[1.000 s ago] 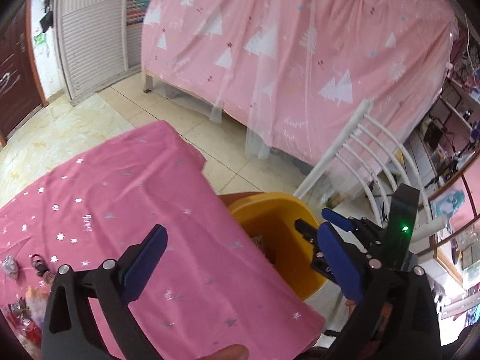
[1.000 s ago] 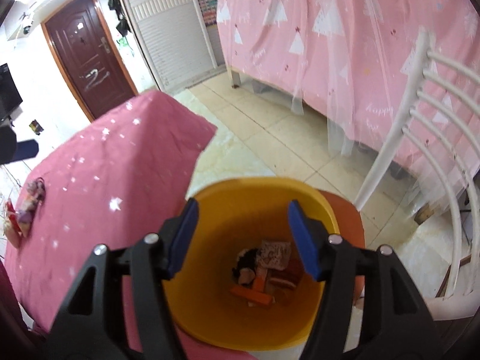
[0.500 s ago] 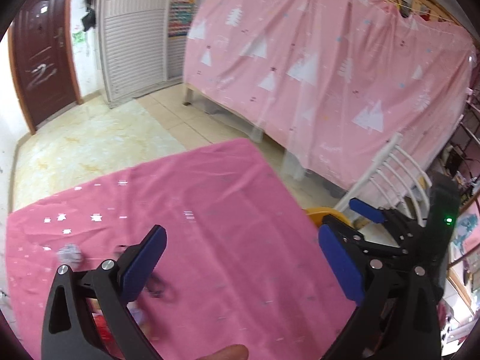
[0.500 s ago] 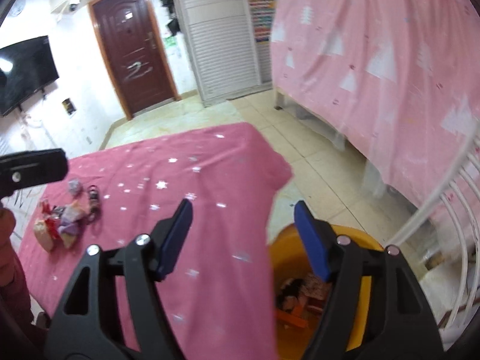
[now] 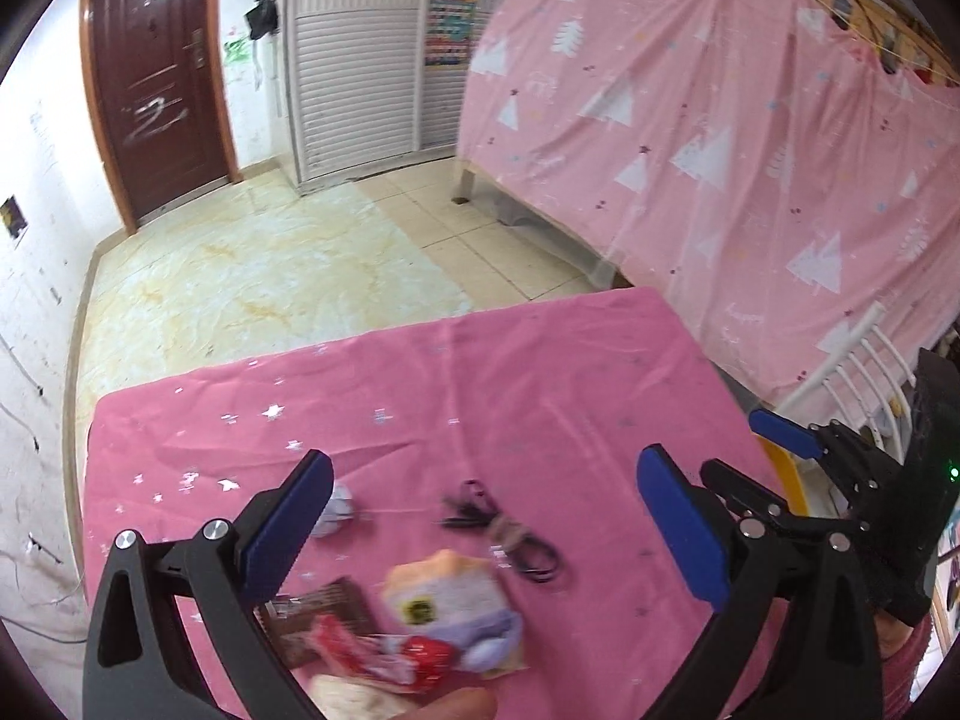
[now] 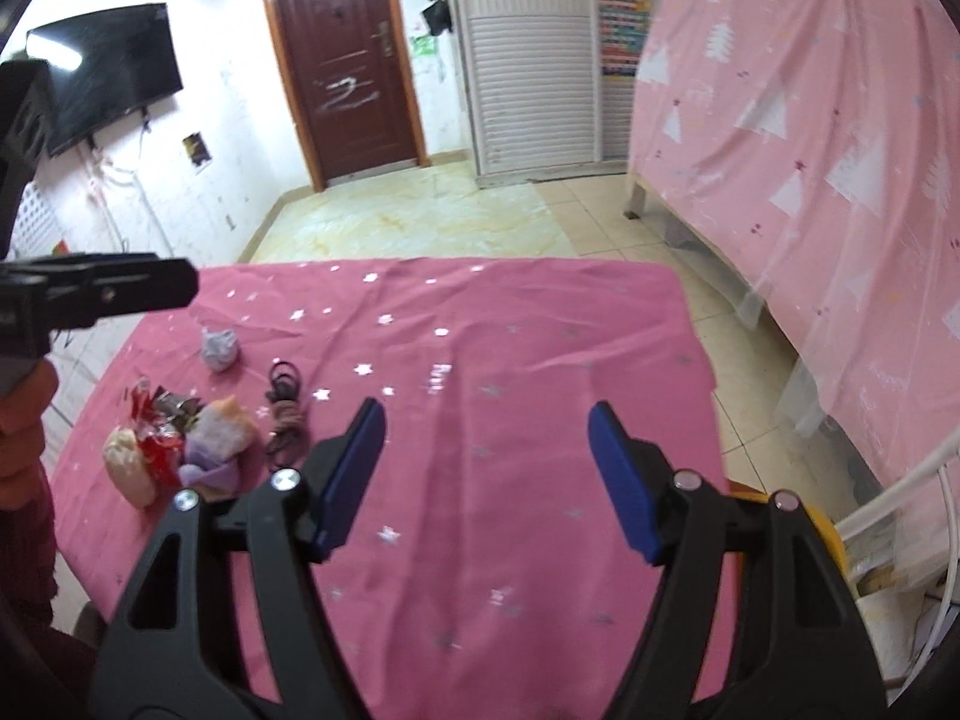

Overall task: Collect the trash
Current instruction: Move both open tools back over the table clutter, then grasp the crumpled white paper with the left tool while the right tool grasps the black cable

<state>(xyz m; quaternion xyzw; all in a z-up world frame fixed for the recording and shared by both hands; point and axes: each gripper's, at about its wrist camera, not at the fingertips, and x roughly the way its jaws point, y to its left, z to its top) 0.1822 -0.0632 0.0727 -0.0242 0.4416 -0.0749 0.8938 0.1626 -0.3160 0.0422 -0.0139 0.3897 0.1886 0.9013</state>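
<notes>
Trash lies in a small heap on the pink star-print tablecloth (image 5: 540,396): a purple and orange wrapper (image 5: 450,606), a red wrapper (image 5: 384,654), a brown wrapper (image 5: 327,612), a beige packet (image 6: 129,465) and a crumpled grey ball (image 6: 219,348). My left gripper (image 5: 480,522) hangs open just above the heap with nothing between its fingers. My right gripper (image 6: 489,471) is open and empty over the bare middle of the cloth, right of the heap (image 6: 210,438). The yellow bin (image 6: 831,540) shows only its rim at the table's right edge.
Black hair ties (image 5: 510,540) lie beside the heap. A white chair (image 5: 852,360) stands by the bin. A bed draped in pink (image 5: 720,150) runs along the right. Tiled floor (image 5: 270,276) lies beyond the table, with a dark door (image 6: 348,54) behind it.
Both grippers have swung away from the yellow bin and over to the table. The trash heap has come into view under the left gripper. The right jaws stand slightly wider.
</notes>
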